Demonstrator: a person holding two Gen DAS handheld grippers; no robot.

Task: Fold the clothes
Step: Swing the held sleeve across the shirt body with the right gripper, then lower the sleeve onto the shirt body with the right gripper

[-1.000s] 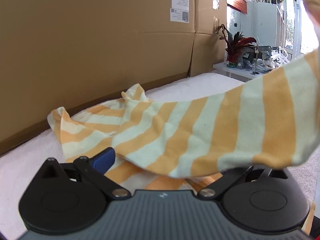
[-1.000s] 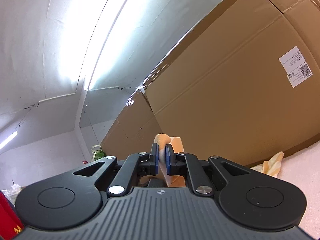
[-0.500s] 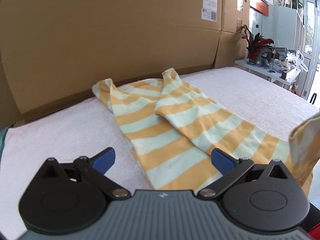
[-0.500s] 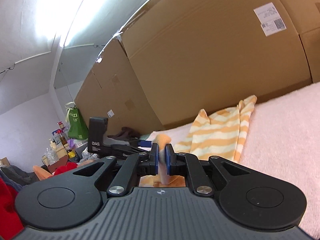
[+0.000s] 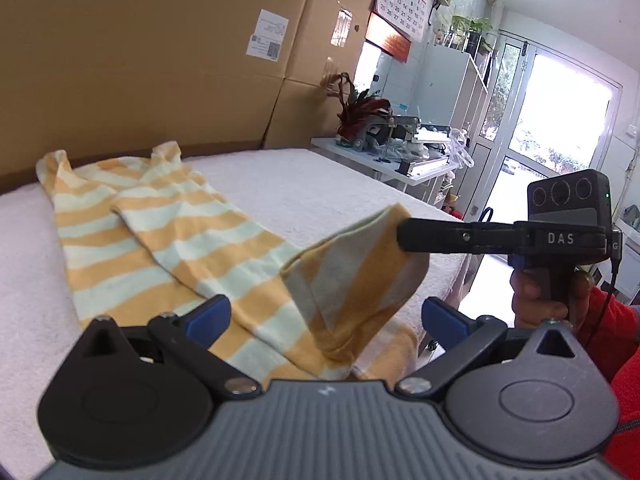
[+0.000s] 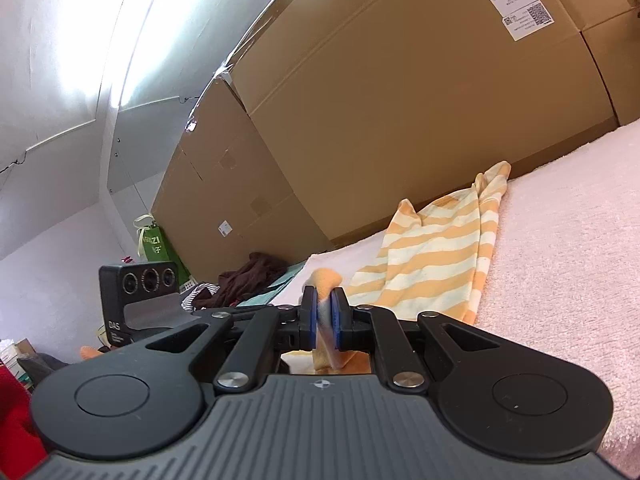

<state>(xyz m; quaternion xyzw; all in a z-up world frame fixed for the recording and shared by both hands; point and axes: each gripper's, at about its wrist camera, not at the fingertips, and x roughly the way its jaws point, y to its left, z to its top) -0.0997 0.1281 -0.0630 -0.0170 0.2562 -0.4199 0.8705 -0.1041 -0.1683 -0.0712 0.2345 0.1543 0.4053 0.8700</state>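
An orange-and-cream striped garment (image 5: 160,232) lies stretched along the pale towelled table (image 5: 320,184), its far end by the cardboard wall. It also shows in the right wrist view (image 6: 436,256). My left gripper (image 5: 324,314) is open, blue pads wide apart, with the near part of the garment lying between and below them. My right gripper (image 6: 325,320) is shut on the garment's near corner and holds it lifted. In the left wrist view the right gripper (image 5: 404,234) comes in from the right with that raised corner (image 5: 360,260) hanging from it.
Tall cardboard boxes (image 5: 160,48) wall the far side of the table. A side table with a red plant (image 5: 360,112) and clutter stands beyond the right end, near a bright door. Dark clothes (image 6: 248,276) and a green bag (image 6: 154,244) lie past the left end.
My right gripper has brought the held corner down from high in the air to just above the table. The garment now lies flatter. The left view has swung right.
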